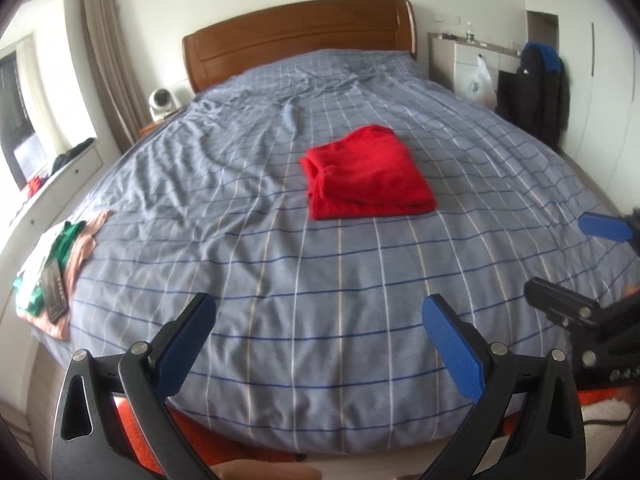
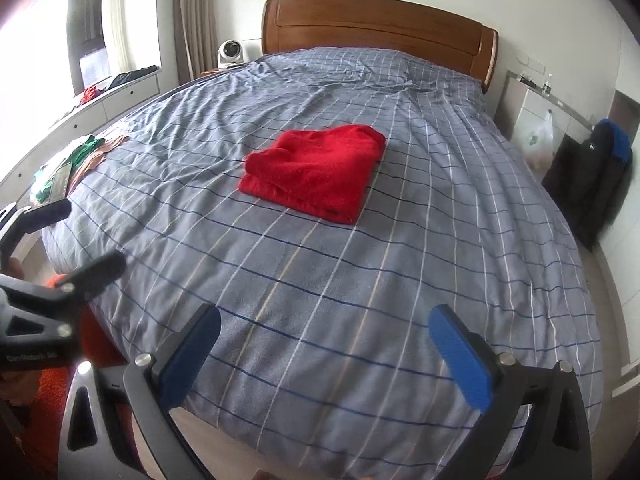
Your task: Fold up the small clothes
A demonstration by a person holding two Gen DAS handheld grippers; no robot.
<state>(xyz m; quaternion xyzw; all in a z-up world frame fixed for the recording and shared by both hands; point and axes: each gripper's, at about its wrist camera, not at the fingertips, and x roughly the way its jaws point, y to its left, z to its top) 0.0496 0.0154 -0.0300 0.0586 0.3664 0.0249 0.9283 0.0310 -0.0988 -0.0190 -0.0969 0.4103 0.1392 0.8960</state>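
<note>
Garment, red, lies folded mid-bed, well apart from both tools. Left tool w/ fingers spread, holding nothing, over the bed's foot. Right tool likewise spread, empty. Clothes pile sits at the bed's left edge.

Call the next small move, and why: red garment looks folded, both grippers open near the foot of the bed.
Probably swing the left gripper toward the pile of clothes at the bed's left edge to fetch the next piece. The red garment lies folded flat mid-bed, neither gripper touches it, and both the left and the right gripper are open and empty over the blue checked cover.
</note>
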